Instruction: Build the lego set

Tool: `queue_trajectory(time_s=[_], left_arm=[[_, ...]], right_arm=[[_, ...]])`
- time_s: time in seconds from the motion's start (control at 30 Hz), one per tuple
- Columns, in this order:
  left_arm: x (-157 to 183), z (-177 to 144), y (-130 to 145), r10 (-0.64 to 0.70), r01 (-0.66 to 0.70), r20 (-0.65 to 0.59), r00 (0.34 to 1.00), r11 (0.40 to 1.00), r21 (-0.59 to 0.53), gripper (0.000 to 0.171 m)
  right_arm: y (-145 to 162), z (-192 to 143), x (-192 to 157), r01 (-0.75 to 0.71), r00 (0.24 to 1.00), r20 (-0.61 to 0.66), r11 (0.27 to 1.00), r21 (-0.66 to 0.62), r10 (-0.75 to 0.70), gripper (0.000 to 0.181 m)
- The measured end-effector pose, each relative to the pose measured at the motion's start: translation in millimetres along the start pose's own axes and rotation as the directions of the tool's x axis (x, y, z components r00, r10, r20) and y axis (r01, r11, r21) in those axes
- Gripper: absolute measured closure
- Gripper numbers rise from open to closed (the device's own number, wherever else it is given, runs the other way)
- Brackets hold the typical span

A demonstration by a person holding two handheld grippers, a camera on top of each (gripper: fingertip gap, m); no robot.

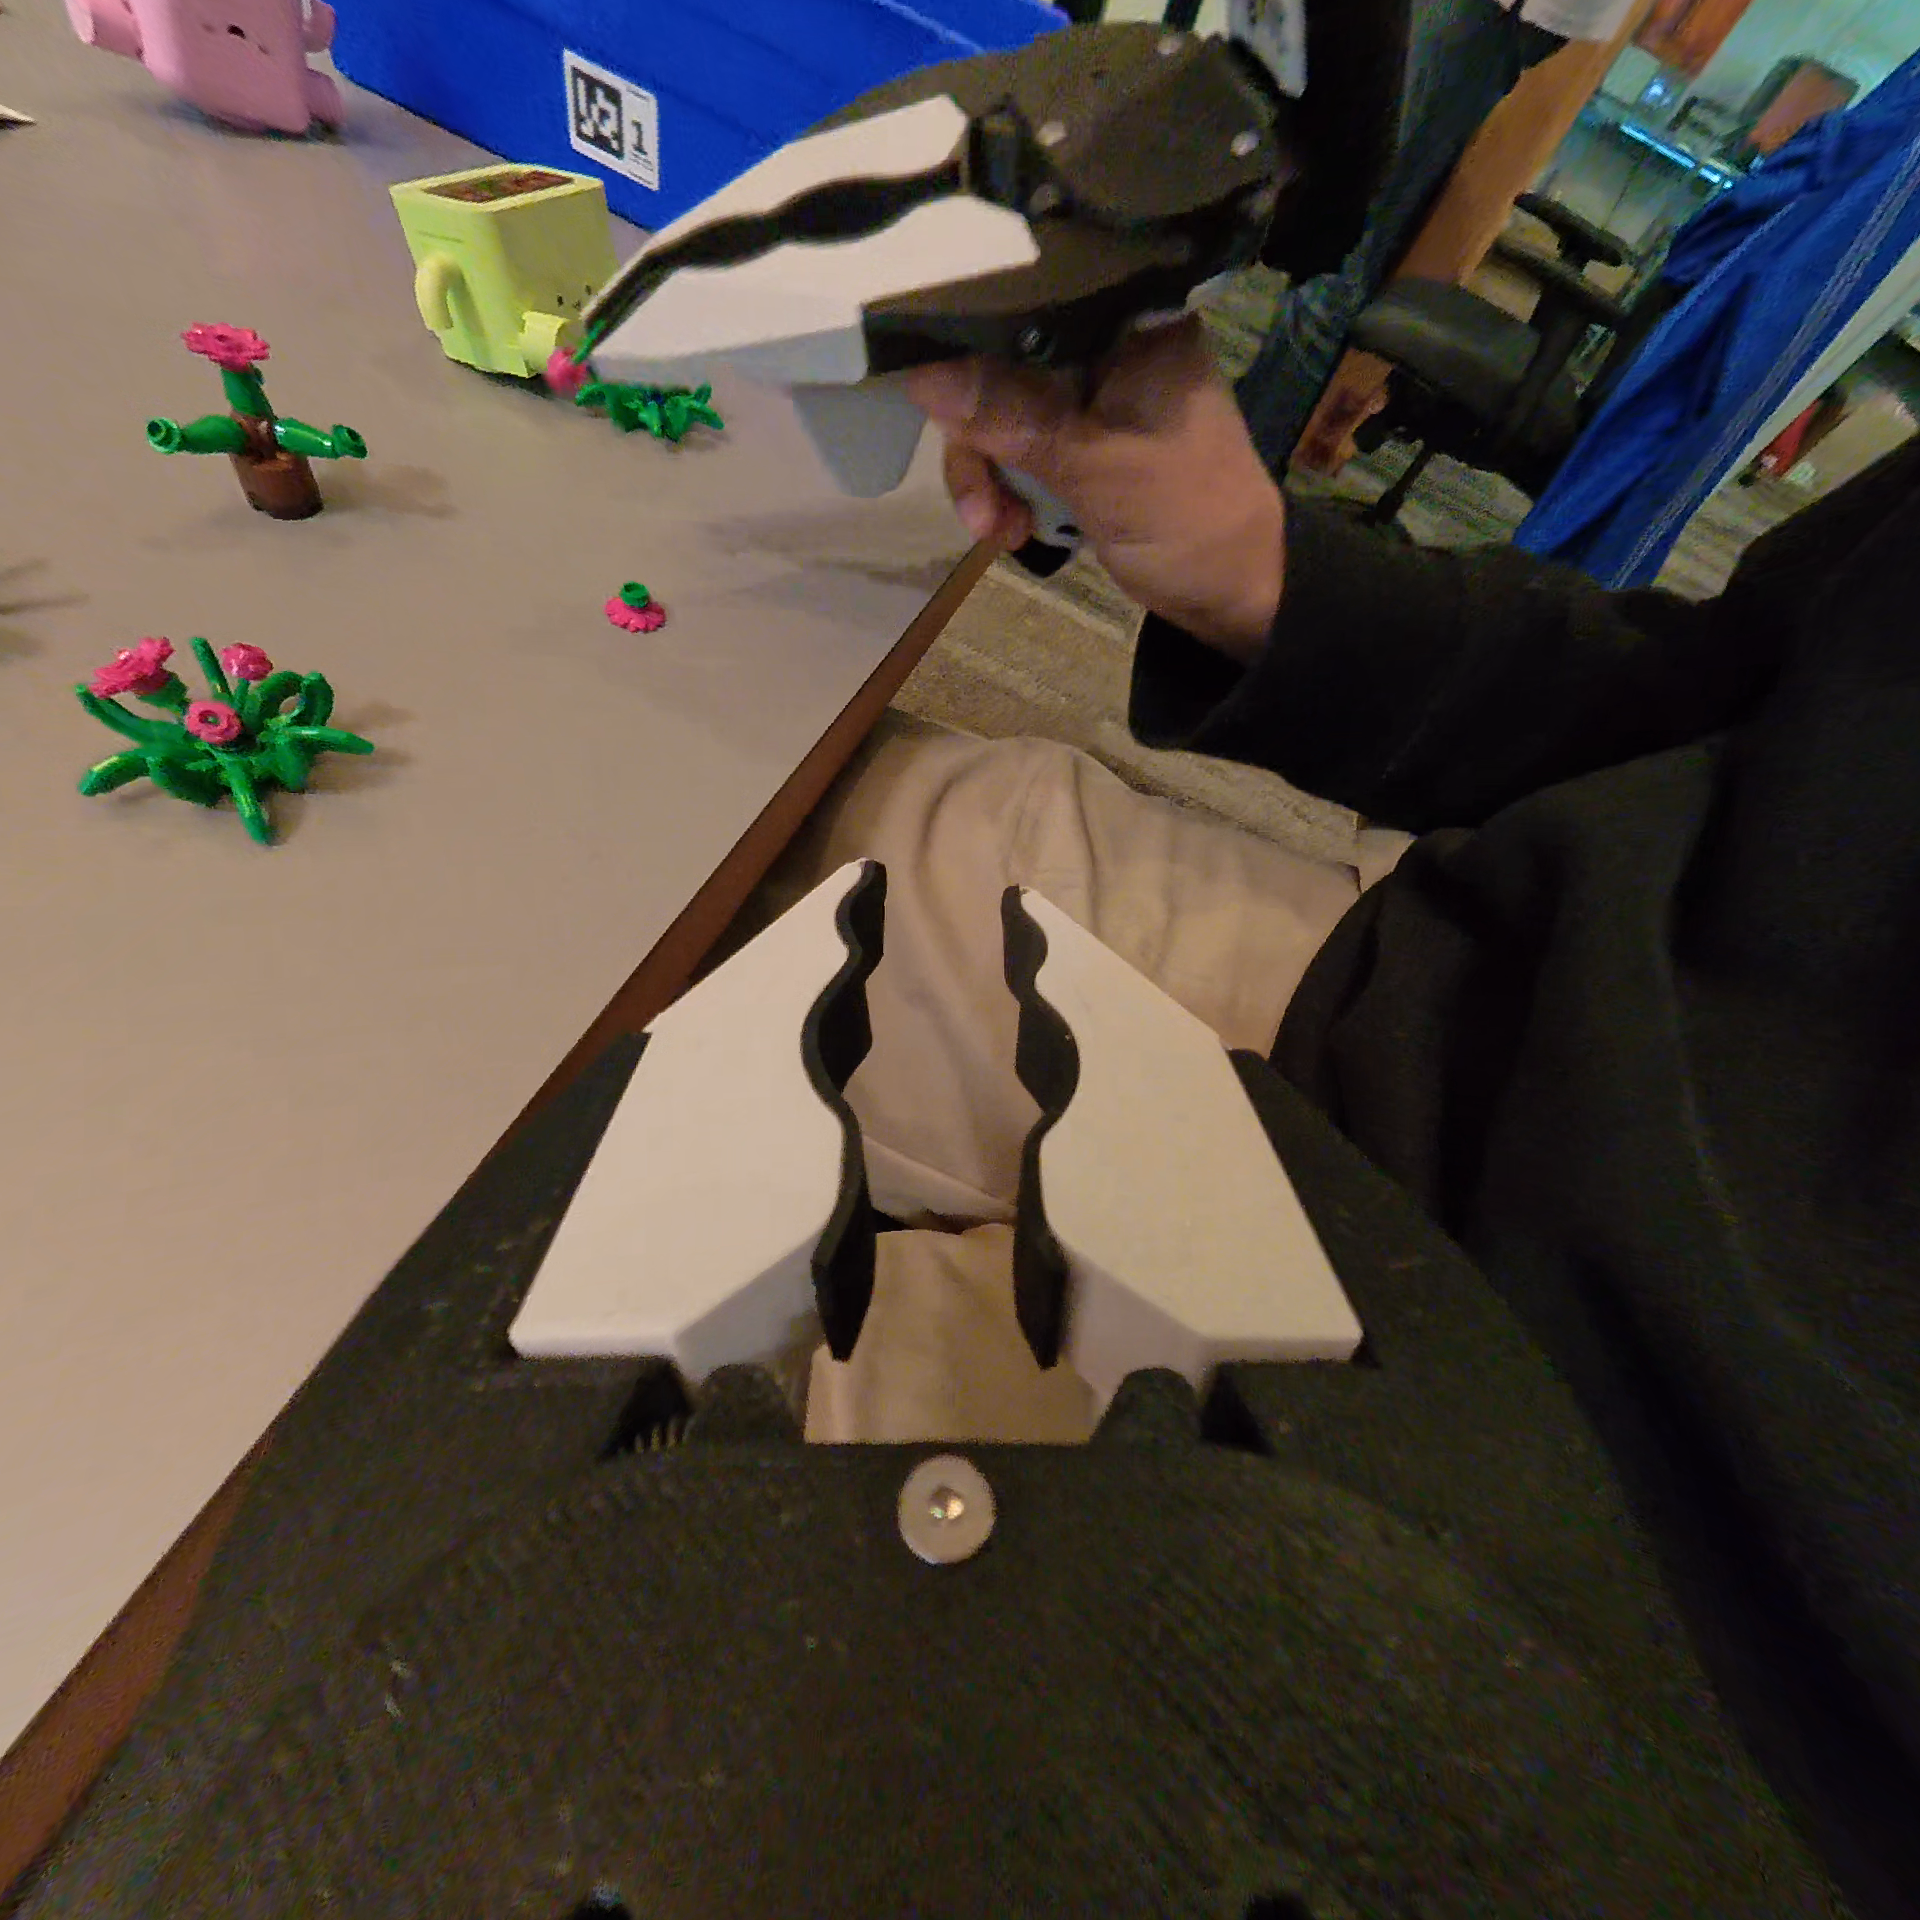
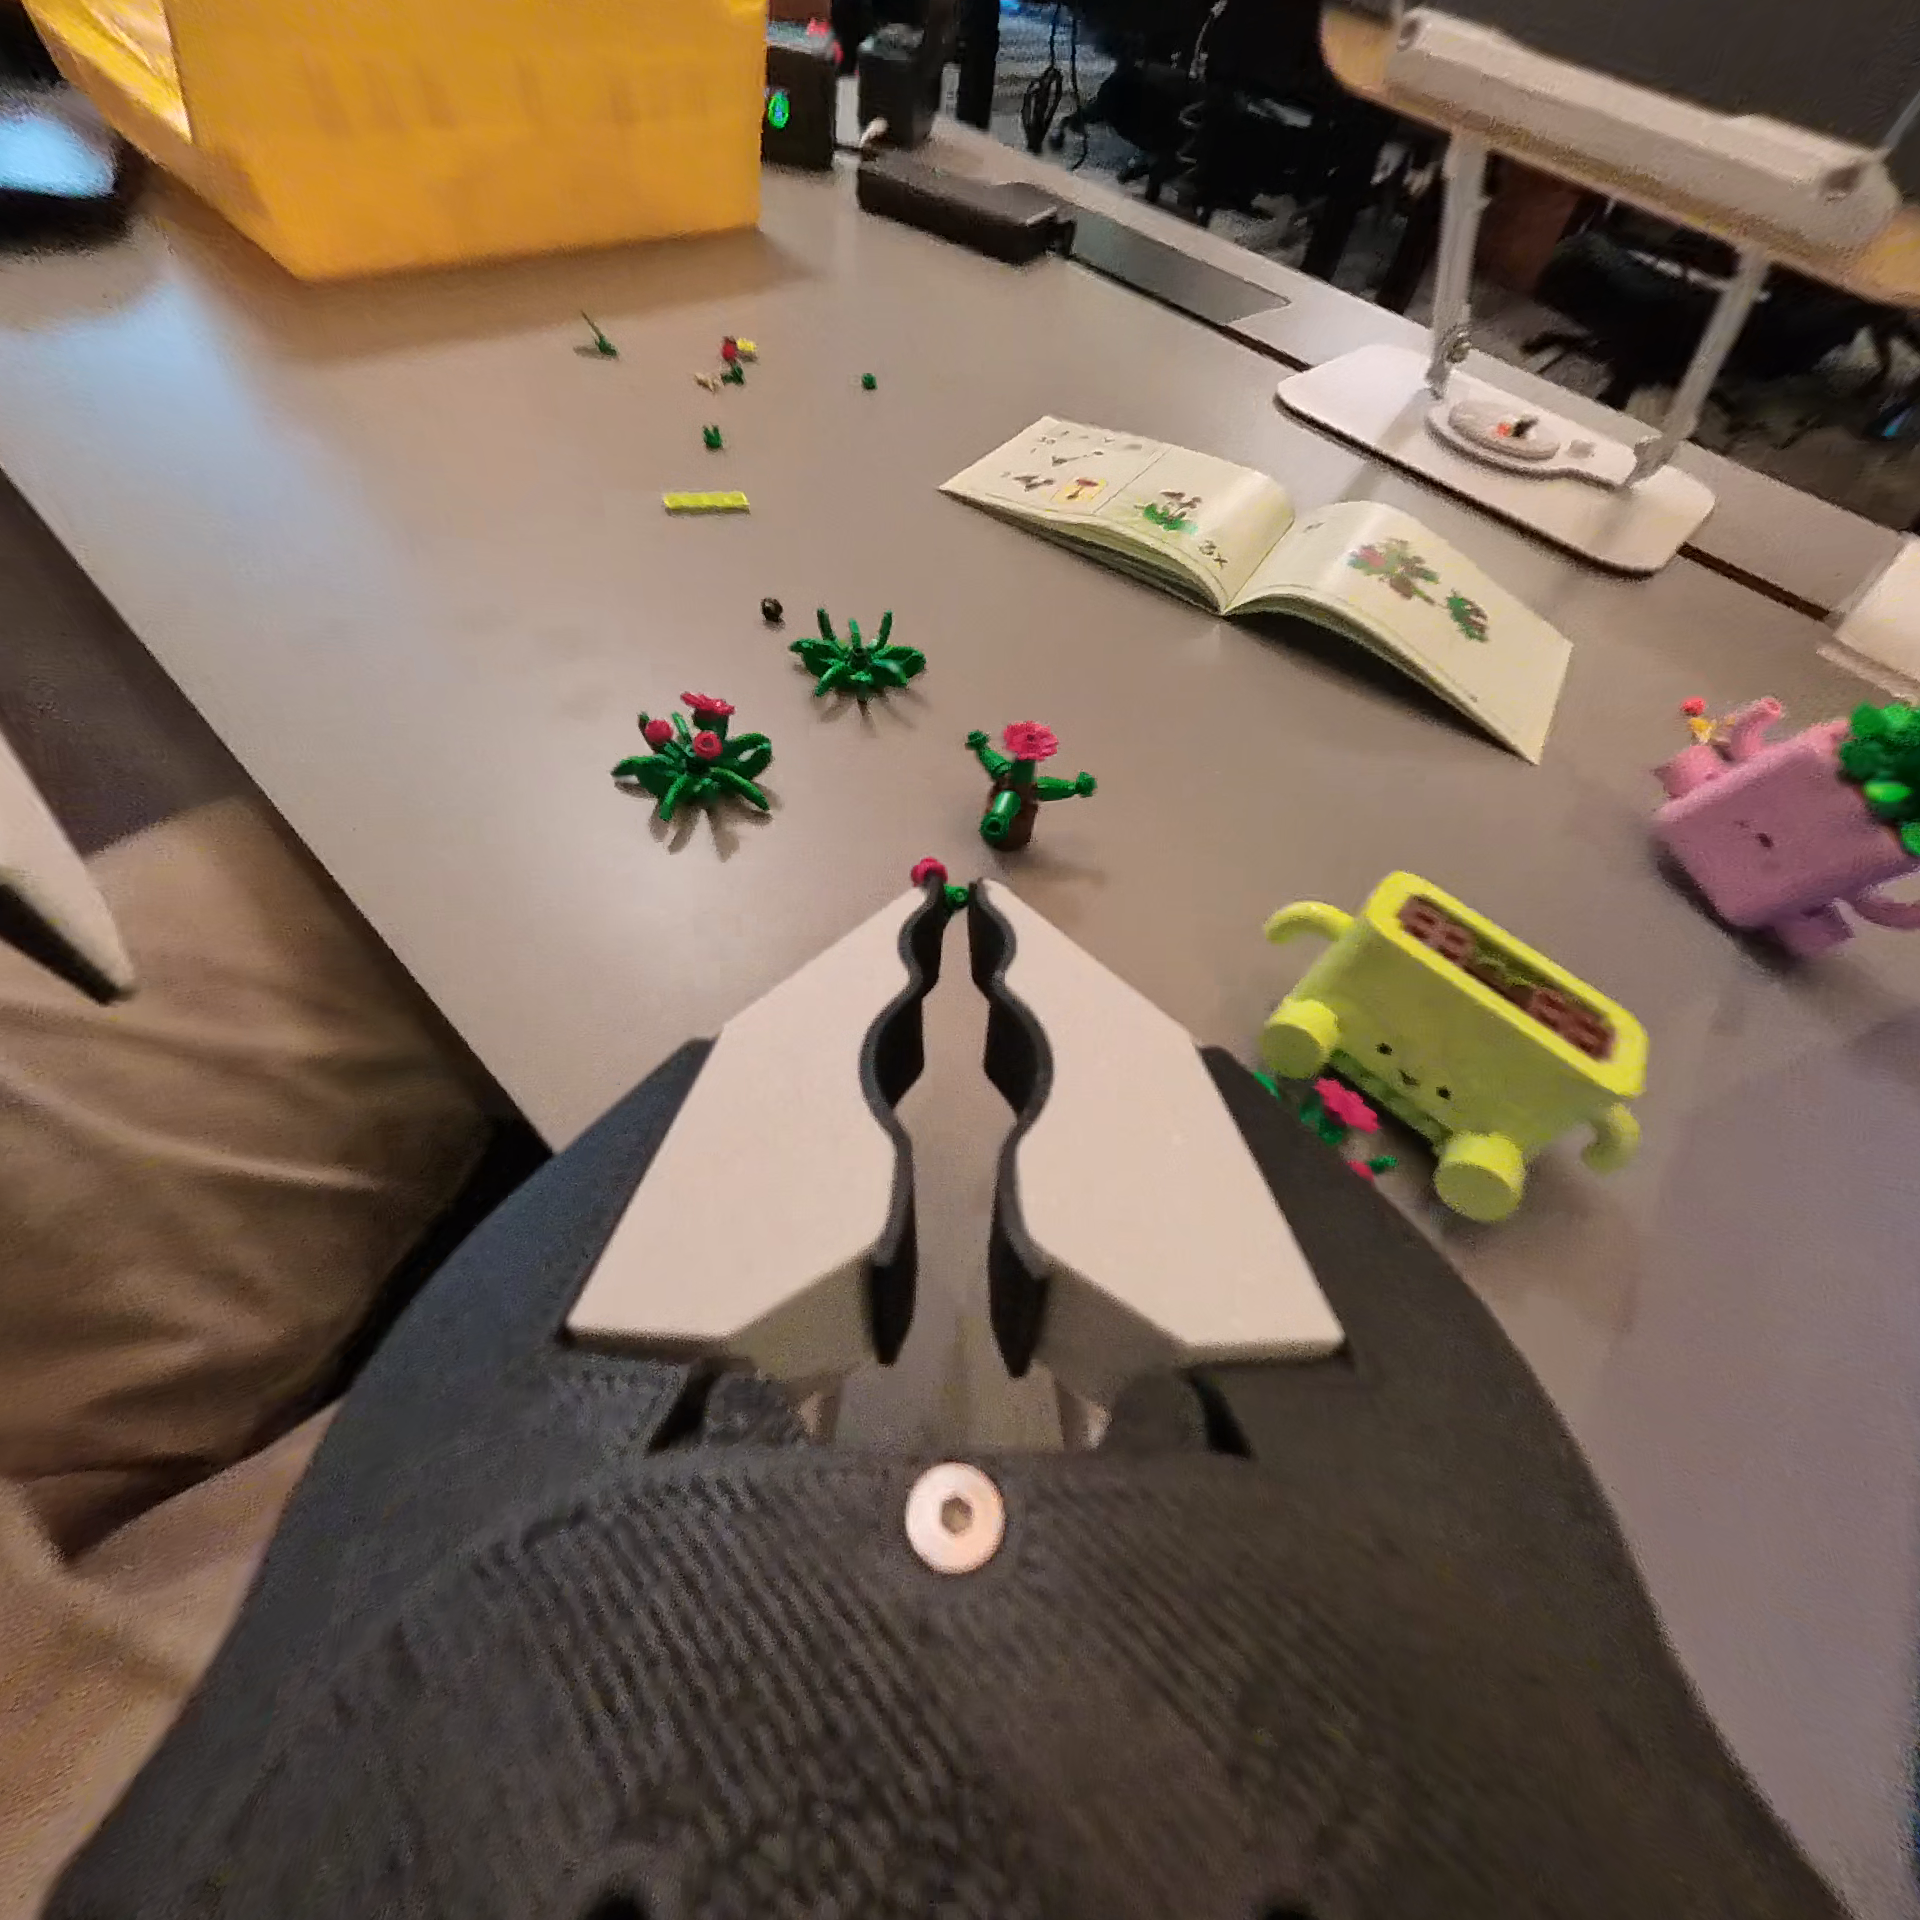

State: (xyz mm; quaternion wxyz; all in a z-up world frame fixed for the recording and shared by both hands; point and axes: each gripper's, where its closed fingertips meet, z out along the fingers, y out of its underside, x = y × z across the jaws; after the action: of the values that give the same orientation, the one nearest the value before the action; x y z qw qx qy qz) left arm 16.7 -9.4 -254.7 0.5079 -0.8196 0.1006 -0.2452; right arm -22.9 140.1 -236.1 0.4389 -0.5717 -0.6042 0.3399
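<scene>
Up at mid-frame, the right gripper (image 2: 954, 896) pinches a small pink flower on a green stem (image 2: 938, 881) at its fingertips, held above the grey surface (image 2: 416, 540). Lower down, the left gripper (image 1: 940, 894) is parted and empty, off the surface's edge over the person's lap.

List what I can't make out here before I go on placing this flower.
- Flower stem held in the right tool: its lower end is hidden between the fingertips, right wrist view.
- Far loose pieces: too small and blurred to identify, right wrist view.
- Pink figure: cut off by the top edge, left wrist view.
</scene>
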Motion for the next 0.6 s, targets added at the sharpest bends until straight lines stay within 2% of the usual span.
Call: queue_trajectory(time_s=[0.17, 0.6], left_arm=[[-1, -4, 1, -0.017, 0.017, -0.011, 1.000, 1.000, 0.004, 0.151], [1, -6, -2, -0.069, 0.071, -0.067, 0.995, 0.997, 0.025, 0.151]], right_arm=[[19, 16, -18, 0.081, 0.997, 0.021, 0.995, -0.063, -0.080, 0.179], [24, 13, -25, 0.211, 0.977, -0.005, 0.977, -0.029, -0.211, 0.179]])
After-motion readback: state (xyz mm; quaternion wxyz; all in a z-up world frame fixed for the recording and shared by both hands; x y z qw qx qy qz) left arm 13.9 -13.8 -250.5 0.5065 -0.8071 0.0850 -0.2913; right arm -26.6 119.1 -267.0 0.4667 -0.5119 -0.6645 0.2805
